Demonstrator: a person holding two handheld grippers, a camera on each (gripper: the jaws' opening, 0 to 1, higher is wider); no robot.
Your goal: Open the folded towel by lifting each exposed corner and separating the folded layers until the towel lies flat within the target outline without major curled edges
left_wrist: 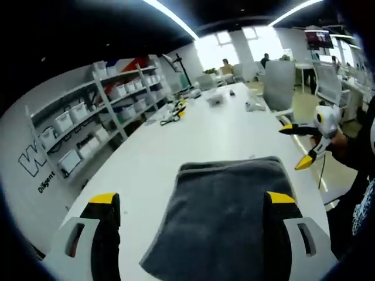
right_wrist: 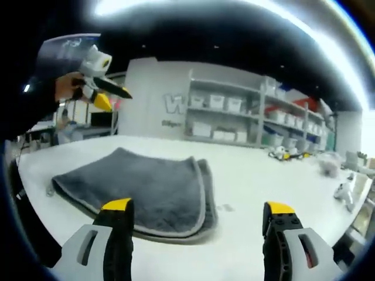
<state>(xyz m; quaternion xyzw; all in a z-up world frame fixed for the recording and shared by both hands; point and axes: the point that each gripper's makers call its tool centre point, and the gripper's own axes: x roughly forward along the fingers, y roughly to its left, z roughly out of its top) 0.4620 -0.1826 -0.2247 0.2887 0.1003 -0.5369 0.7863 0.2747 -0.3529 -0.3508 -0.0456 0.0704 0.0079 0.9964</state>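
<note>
A dark grey folded towel lies on the white table, with a lighter trimmed edge along its layers. My left gripper hovers above the towel's near part, open, its jaws wide apart and holding nothing. Off the table's right side, a hand holds my right gripper in the air, open. In the right gripper view, the towel lies left of centre on the table, and my right gripper is open above the towel's near edge. The left gripper is raised at upper left, held by a hand.
Shelves with white bins line the wall beside the table. Small objects and tools lie at the table's far end. Office chairs stand beyond. A small mark sits on the table by the towel.
</note>
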